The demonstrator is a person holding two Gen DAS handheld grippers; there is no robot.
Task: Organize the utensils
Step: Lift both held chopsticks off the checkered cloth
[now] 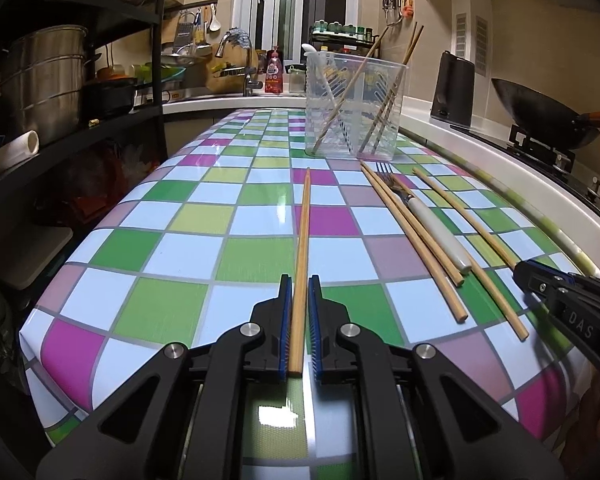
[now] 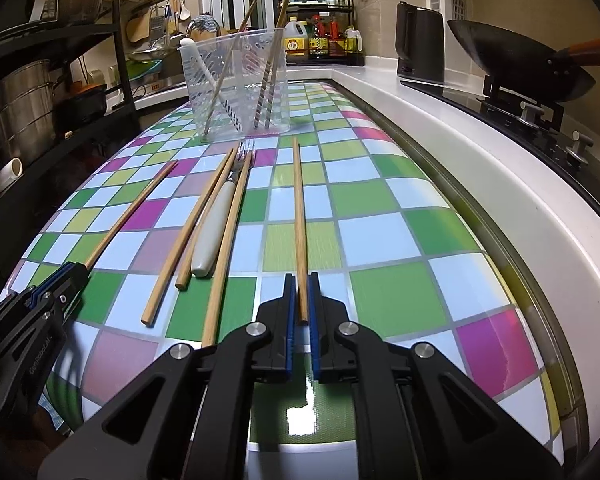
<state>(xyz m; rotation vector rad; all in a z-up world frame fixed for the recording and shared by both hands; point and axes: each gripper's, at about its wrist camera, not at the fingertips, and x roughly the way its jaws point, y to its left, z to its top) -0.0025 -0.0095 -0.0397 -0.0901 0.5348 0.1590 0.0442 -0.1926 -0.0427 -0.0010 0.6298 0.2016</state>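
Chopstick, left wrist view: one wooden chopstick (image 1: 303, 240) lies lengthwise on the checked surface (image 1: 180, 248), its thick end between my left claw's pads.
Left claw: my left claw (image 1: 299, 280) flanks that chopstick. The pads stand slightly apart, with a sliver of gap showing at the right pad.
Holder: a clear plastic utensil holder (image 1: 352, 112) stands upright at the far end of the surface. Several chopsticks and a white-handled utensil lean inside it.
Loose pieces: a fork (image 1: 420, 208) with a white handle lies to the right, touching three loose chopsticks (image 1: 412, 236).
Right claw seen from here: my right claw (image 1: 520, 270) sits at the end of another chopstick (image 1: 472, 220), near the surface's right edge.

Chopstick, right wrist view: this chopstick (image 2: 299, 208) points toward the holder (image 2: 236, 88), its near end between my pads.
Right claw: my right claw (image 2: 301, 278) is nearly closed around it. I cannot tell whether the pads actually pinch it.
Fork: the fork (image 2: 216, 216) lies to the left among the loose chopsticks (image 2: 230, 240), tines toward the holder.
Left claw seen from here: my left claw (image 2: 82, 270) is at the far left, at the end of its chopstick (image 2: 132, 210).
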